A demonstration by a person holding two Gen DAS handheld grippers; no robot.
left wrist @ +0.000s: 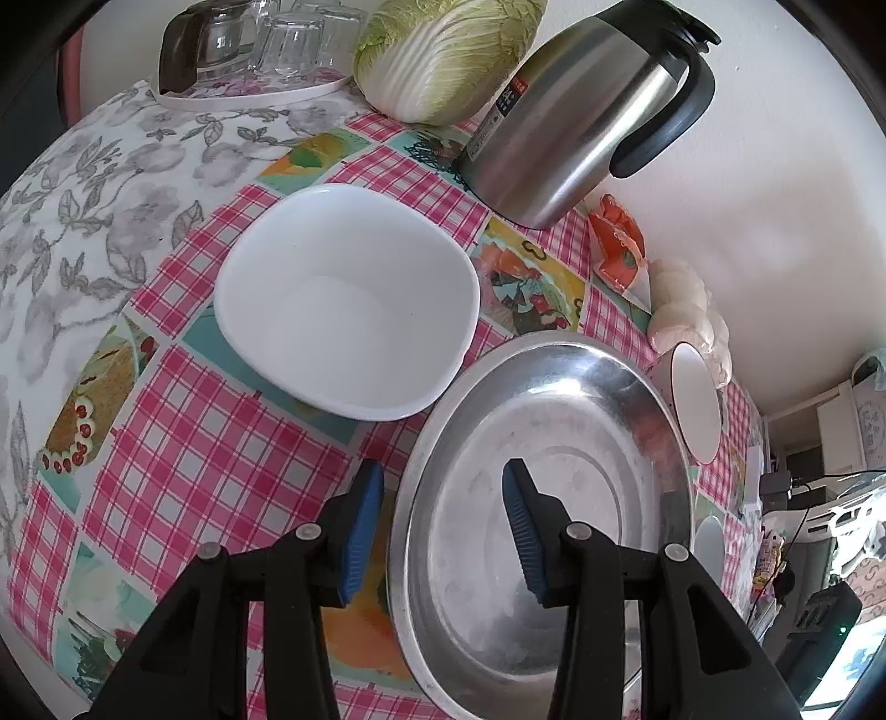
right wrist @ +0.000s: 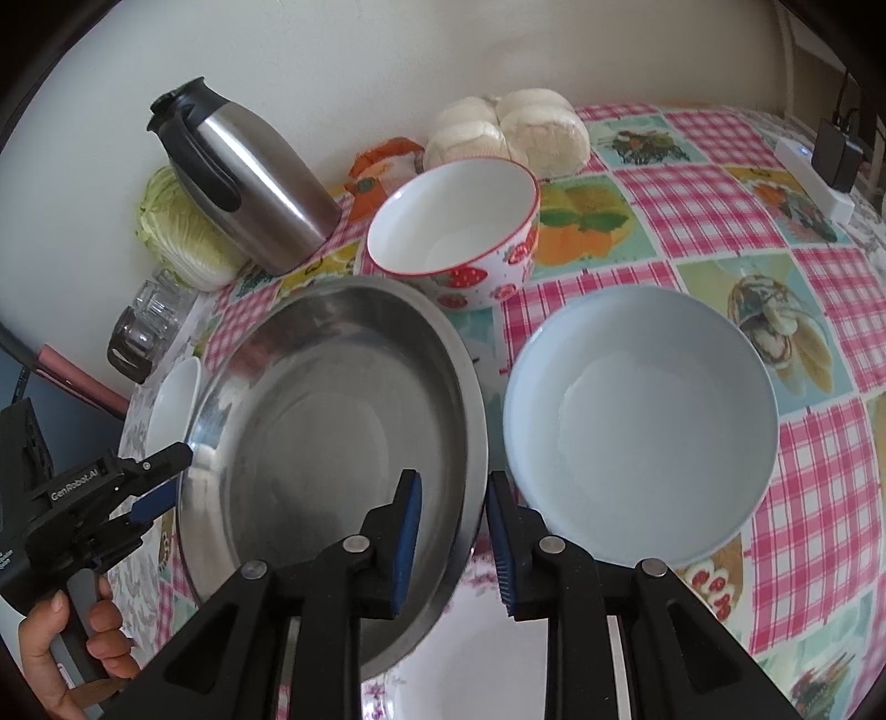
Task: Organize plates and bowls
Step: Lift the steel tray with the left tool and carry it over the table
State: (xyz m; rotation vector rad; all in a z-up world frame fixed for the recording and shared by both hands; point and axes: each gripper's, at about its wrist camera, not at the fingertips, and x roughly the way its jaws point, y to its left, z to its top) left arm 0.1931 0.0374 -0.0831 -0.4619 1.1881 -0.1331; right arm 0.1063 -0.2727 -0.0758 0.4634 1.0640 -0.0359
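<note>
A wide steel basin (left wrist: 559,437) lies on the checked tablecloth. My left gripper (left wrist: 443,531) is open and straddles the basin's left rim, one blue pad outside and one inside, neither touching it. In the right wrist view my right gripper (right wrist: 454,543) straddles the opposite rim of the basin (right wrist: 332,399), its pads a little apart from the metal. A white square bowl (left wrist: 346,299) sits just left of the basin. Beyond it stands a strawberry-print bowl (right wrist: 454,232), and a pale blue bowl (right wrist: 642,426) lies to its right. A floral white plate (right wrist: 470,664) shows under the basin's near edge.
A steel thermos jug (left wrist: 576,122), a Chinese cabbage (left wrist: 443,55) and a tray of upturned glasses (left wrist: 260,50) line the back wall. Bagged white buns (right wrist: 515,133) and an orange packet (left wrist: 617,241) lie by the wall. A hand (right wrist: 61,653) holds the left gripper (right wrist: 166,479).
</note>
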